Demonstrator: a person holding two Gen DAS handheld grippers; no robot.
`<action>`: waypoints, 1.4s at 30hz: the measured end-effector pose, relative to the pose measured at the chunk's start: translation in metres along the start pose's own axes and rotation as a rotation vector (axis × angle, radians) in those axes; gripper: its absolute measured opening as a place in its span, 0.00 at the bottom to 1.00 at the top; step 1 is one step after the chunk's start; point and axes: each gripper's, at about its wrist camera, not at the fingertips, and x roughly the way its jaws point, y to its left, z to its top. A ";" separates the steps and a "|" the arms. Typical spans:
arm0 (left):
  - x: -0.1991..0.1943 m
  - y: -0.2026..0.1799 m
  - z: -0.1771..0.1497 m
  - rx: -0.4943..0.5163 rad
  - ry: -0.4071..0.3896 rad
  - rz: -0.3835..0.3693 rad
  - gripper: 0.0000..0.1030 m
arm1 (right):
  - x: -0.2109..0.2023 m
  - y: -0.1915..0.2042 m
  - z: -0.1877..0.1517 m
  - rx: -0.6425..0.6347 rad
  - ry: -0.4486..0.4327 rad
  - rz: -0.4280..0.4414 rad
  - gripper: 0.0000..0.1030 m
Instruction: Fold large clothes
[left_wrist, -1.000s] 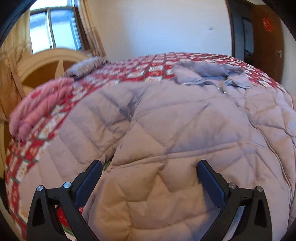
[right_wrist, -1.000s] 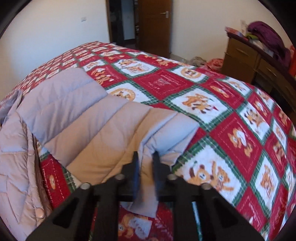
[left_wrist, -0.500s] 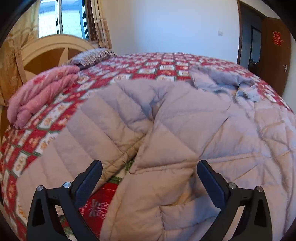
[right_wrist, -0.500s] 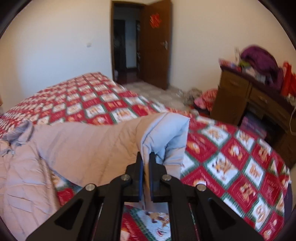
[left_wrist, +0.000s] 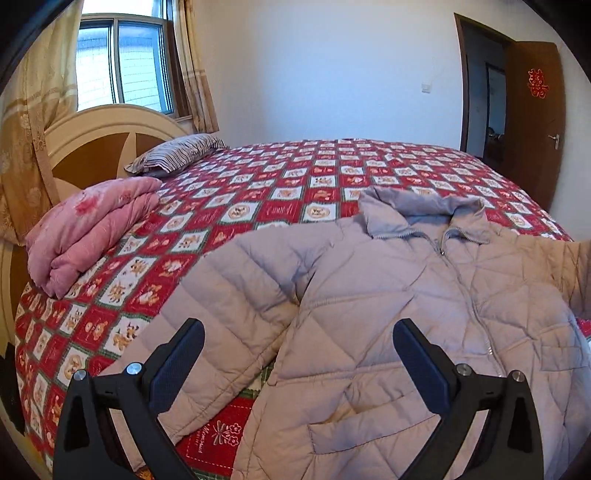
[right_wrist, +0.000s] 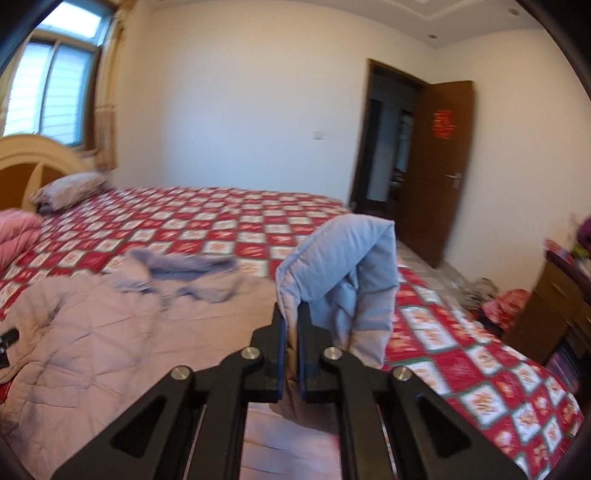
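A large pale lilac quilted jacket (left_wrist: 388, 295) lies front up on the bed, zipped, collar toward the far side. Its left sleeve (left_wrist: 229, 314) lies spread toward the bed's near edge. My left gripper (left_wrist: 297, 354) is open and empty, held above the jacket's lower left part. My right gripper (right_wrist: 291, 314) is shut on the cuff of the jacket's right sleeve (right_wrist: 343, 273) and holds it lifted above the jacket's body (right_wrist: 110, 332); the cuff droops over the fingers.
The bed has a red checked cover (left_wrist: 295, 177) and a wooden headboard (left_wrist: 96, 144). A folded pink blanket (left_wrist: 85, 229) and a striped pillow (left_wrist: 173, 157) lie near the headboard. A brown door (right_wrist: 439, 173) stands open. A wooden dresser (right_wrist: 554, 306) stands at the right.
My right gripper has lifted the sleeve cuff off the bed and swung it left over the jacket. My left gripper has drawn back and up from the jacket, still open.
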 end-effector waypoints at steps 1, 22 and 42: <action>-0.002 0.001 0.001 -0.003 -0.004 0.000 0.99 | 0.013 0.019 -0.006 -0.029 0.001 0.007 0.07; 0.005 -0.086 0.027 0.026 0.030 -0.166 0.99 | 0.017 0.037 -0.086 -0.027 0.154 0.159 0.80; 0.040 -0.208 0.034 0.159 0.065 -0.477 0.07 | 0.018 -0.044 -0.139 0.083 0.248 0.074 0.80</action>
